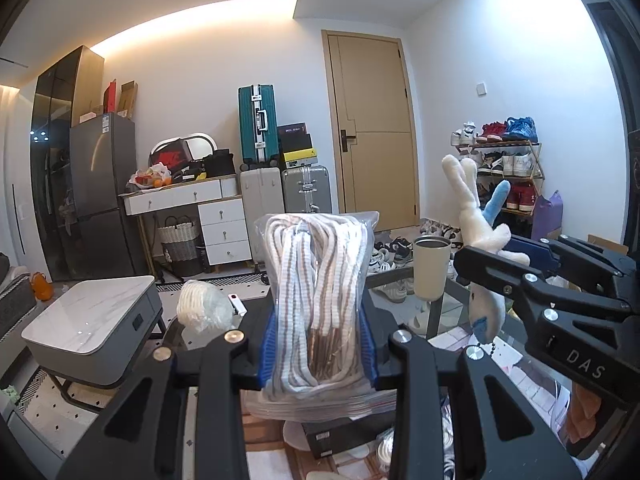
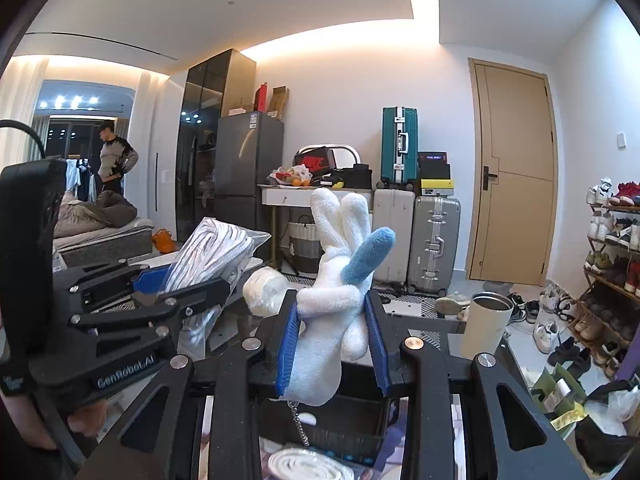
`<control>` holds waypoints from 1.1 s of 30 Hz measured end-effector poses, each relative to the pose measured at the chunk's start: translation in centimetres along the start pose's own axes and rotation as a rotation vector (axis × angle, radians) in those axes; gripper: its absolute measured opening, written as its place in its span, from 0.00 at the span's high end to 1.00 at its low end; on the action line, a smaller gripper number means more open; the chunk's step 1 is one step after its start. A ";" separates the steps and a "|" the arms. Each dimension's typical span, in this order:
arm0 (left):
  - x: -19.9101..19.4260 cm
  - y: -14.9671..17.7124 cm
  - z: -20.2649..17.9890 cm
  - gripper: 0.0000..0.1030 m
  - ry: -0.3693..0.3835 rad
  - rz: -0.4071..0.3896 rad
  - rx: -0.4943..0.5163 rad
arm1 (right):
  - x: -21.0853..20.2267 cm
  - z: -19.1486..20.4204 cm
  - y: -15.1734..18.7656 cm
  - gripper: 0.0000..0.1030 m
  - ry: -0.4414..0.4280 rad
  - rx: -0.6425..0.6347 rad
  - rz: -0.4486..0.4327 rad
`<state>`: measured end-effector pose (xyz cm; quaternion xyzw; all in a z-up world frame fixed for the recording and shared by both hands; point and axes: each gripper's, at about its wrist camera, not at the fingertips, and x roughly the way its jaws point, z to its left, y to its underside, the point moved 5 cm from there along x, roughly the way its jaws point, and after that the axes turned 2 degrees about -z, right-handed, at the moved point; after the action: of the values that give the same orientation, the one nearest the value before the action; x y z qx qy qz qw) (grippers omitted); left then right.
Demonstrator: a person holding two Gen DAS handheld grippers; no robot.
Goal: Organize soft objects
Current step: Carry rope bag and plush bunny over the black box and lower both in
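Note:
My left gripper [image 1: 318, 350] is shut on a clear bag of striped white and brown cord [image 1: 316, 300], held upright above the glass table [image 1: 452, 308]. The same bag of cord [image 2: 208, 252] shows at the left of the right wrist view, in the left gripper [image 2: 168, 284]. My right gripper [image 2: 336, 340] is shut on a white plush toy with a blue limb [image 2: 340, 280], a small chain hanging under it. In the left wrist view that plush toy [image 1: 476, 232] sticks up from the right gripper [image 1: 504, 256] at the right. A white rolled bundle [image 1: 202, 306] lies on the table.
A beige tumbler [image 1: 431, 268] stands on the glass table. Past it are a grey side table [image 1: 96, 328], a white desk [image 1: 188, 196], stacked suitcases [image 1: 280, 176], a door [image 1: 372, 132] and a shoe rack [image 1: 508, 168] with shoes on the floor. A person [image 2: 114, 158] stands far left.

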<state>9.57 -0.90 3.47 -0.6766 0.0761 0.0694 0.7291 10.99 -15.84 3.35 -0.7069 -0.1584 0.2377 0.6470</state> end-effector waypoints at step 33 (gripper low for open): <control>10.7 8.7 -1.6 0.68 0.121 0.464 -0.153 | 17.0 -3.3 9.9 0.69 -0.052 0.178 0.587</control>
<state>18.23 -1.89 -7.32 -0.6973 0.2672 0.1997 0.6344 26.13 -10.69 -8.50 -0.6567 0.0577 0.4455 0.6058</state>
